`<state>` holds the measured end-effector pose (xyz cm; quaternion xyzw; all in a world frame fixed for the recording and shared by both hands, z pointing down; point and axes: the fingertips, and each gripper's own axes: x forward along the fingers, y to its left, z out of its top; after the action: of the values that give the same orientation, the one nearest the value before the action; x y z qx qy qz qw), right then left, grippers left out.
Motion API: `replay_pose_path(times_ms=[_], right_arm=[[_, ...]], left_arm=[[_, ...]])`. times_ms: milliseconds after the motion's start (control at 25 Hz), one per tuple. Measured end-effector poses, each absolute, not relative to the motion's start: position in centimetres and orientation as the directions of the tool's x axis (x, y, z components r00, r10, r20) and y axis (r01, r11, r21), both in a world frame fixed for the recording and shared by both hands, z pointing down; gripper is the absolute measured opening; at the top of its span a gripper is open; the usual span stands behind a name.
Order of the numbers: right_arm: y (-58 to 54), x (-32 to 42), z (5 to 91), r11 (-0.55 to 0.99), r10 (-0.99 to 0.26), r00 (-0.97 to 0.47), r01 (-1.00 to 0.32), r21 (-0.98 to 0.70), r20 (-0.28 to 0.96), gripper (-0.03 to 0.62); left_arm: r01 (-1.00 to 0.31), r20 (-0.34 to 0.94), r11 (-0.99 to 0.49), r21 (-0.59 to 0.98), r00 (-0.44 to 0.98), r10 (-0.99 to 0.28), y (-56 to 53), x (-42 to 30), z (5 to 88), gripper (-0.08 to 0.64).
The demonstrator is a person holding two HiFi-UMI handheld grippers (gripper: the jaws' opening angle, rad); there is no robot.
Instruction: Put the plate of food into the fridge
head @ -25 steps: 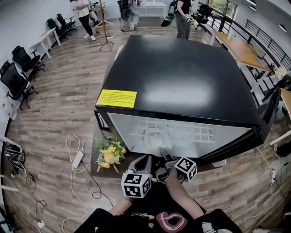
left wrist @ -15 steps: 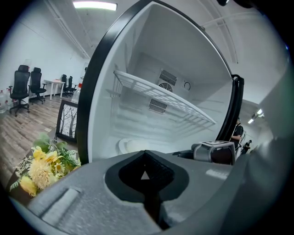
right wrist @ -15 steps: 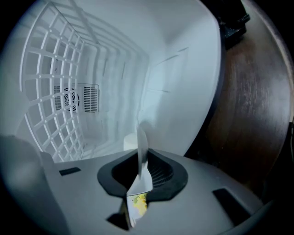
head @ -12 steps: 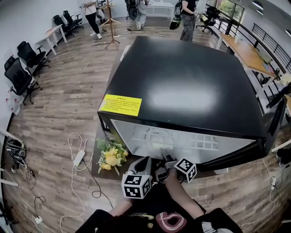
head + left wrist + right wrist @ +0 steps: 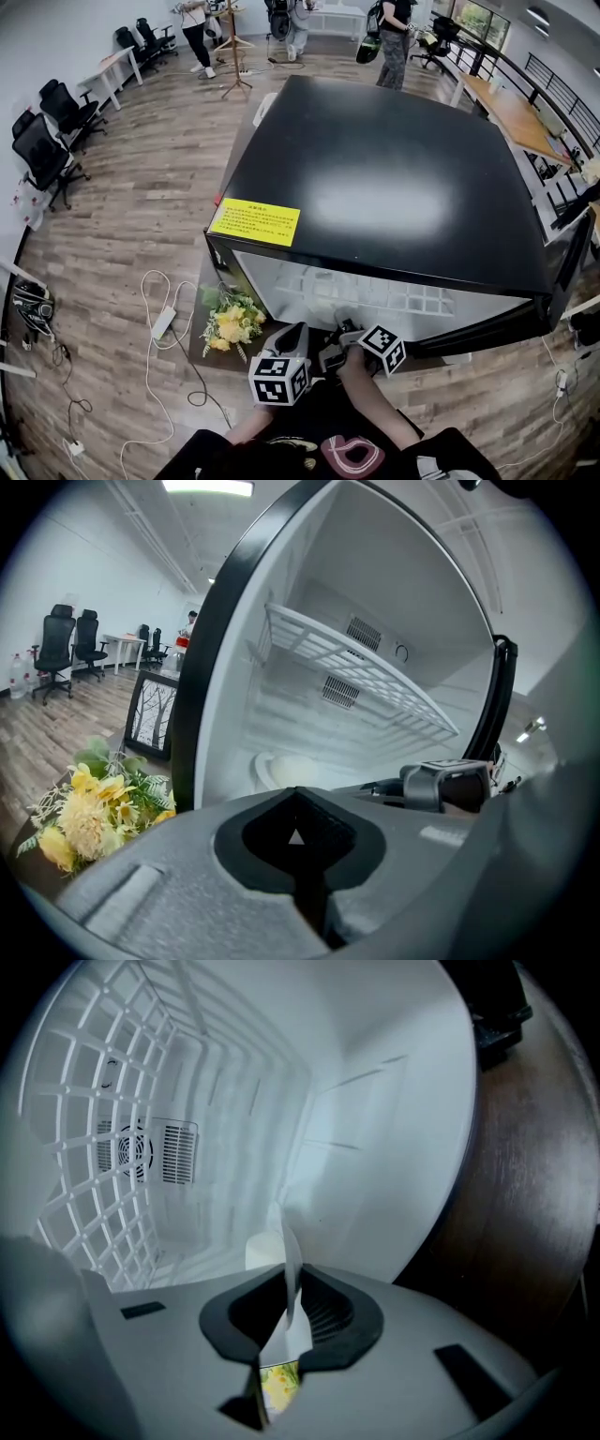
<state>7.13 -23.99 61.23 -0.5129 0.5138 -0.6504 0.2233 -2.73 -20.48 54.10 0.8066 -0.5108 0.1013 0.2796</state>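
While the head view has drifted a little over the last second, both tools have stayed parked at lower centre, at the mouth of the black-topped fridge with its white interior. We see the left gripper and right gripper side by side. The plate is not clear from up here. A yellow flower bunch lies on the floor left of the opening.

Left gripper view: its jaws are pressed together with nothing between them. Past them, upper centre, the round white plate of food sits low inside the fridge cavity, under the white wire shelf.

Right gripper view: the jaws pinch the plate rim edge-on at centre frame, with the yellow food showing below the pads.

Our read: the grip is unchanged with no release, so the plate is inside but not let go. We cannot tell whether it rests on the fridge floor.
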Motion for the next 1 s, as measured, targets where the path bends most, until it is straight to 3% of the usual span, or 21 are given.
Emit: replay_pose_path(times_ms=[120,600,1000], right_arm=[[-23.9,7.0,61.2,-0.367,-0.808,-0.379,-0.276,-0.888,0.451,0.051],[-24.1,5.5,60.6,-0.277,-0.790,-0.470,-0.298,-0.913,0.393,0.194],[-24.0,5.0,59.9,-0.131,-0.762,-0.498,-0.507,-0.852,0.414,0.239]], left_arm=[[-0.881,0.458,-0.326,0.343,0.460,-0.761,-20.6,-2.5,54.5,0.008],[-0.882,0.482,-0.323,0.343,0.460,-0.746,-20.9,-2.3,55.7,0.008],[-0.896,0.508,-0.287,0.339,0.431,-0.745,-20.8,-2.9,56.7,0.008]])
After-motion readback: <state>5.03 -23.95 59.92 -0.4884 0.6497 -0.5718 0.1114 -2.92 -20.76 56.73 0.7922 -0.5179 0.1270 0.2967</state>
